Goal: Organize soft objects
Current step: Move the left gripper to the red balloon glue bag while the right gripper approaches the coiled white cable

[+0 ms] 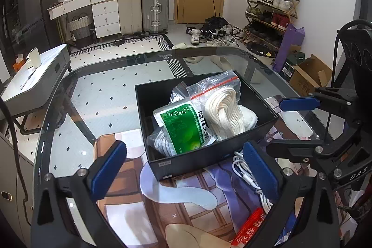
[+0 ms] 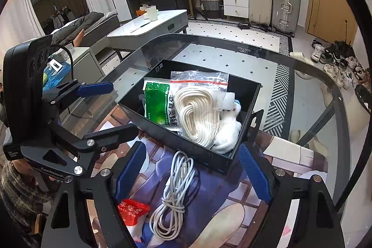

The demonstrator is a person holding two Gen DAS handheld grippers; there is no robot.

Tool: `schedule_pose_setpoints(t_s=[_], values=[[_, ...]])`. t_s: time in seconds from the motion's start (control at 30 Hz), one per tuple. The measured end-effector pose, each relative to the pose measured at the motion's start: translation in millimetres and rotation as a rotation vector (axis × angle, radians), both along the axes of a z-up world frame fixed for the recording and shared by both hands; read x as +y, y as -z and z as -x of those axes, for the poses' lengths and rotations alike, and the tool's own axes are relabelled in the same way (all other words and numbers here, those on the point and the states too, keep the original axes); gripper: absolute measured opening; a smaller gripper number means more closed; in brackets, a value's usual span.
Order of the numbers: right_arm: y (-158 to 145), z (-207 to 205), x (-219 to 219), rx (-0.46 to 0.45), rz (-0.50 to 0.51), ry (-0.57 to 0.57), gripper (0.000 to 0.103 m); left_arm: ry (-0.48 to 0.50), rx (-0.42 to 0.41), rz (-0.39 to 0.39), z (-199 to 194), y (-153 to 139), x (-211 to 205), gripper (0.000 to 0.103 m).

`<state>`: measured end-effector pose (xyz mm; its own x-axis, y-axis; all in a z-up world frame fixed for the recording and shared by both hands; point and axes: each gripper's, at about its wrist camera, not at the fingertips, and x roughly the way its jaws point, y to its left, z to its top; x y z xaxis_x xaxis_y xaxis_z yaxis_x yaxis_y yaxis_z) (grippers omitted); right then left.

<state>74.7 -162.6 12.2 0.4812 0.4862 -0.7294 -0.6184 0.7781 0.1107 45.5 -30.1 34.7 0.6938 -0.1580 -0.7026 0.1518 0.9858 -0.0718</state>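
A black box [image 1: 200, 160] [image 2: 148, 122] stands on the printed mat on the glass table. It holds a green-and-white packet [image 1: 183, 129] [image 2: 158, 104], a zip bag of cream cord [image 1: 225, 113] [image 2: 197, 117] and white cotton [image 2: 229, 131]. A coiled white cable [image 2: 174, 196] [image 1: 251, 180] and a red glue packet [image 2: 132, 213] [image 1: 248, 229] lie on the mat in front of the box. My left gripper [image 1: 186, 169] is open and empty before the box. My right gripper [image 2: 193, 173] is open and empty over the cable. Each gripper shows in the other's view.
The glass table edge [image 1: 58, 94] curves round left and far. A printed mat [image 1: 130, 208] covers the near part. A grey side table [image 1: 34, 83] with a white cup stands left. Suitcases, drawers, shoes and a shoe rack line the room behind.
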Motion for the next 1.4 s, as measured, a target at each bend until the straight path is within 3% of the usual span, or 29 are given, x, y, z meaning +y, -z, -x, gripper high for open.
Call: schedule_pose_setpoints(t_s=[0.87,1.4], values=[[11.4,29.7,-8.5,0.023,0.001,0.013,0.090,-0.005,0.037,0.029,55.7,17.7,-16.0,0.103],[31.4,28.4,-0.6,0.082,0.018,0.004,0.090,0.090,0.068,0.010,79.7,31.6,-34.9,0.103]])
